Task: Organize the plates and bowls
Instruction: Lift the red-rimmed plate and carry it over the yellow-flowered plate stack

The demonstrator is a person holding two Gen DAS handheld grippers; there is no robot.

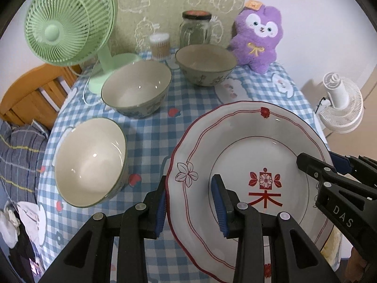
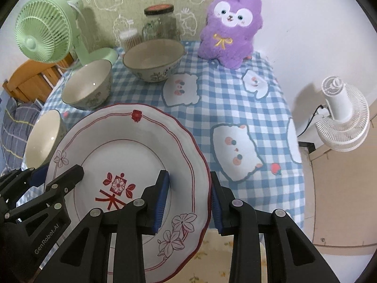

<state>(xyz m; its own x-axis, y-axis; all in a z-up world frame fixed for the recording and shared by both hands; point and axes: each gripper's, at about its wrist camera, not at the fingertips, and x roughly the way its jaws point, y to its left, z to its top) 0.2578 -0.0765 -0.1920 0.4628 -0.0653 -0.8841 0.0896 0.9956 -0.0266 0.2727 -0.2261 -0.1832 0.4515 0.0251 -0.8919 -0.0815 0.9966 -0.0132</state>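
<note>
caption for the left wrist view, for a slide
Both grippers, left gripper and right gripper, clamp opposite rims of a red-trimmed plate beside three bowls.

"DAS" in pale letters on the black arm of the right gripper (image 1: 315, 162), seen from the left wrist camera at that picture's right edge; lettering cut off beyond those three. "GenRobot.AI" in pale letters along the black arm of the left gripper (image 2: 56, 174), seen from the right wrist camera, low at the left. On the plate (image 2: 132, 141), a red sign painted in the well: a flower in a small square with leaves either side, above strokes like a Chinese character, not readable with certainty. Small orange tag on the purple plush toy (image 2: 232, 27), at the tabletop's far edge: marks too small to read.
</note>
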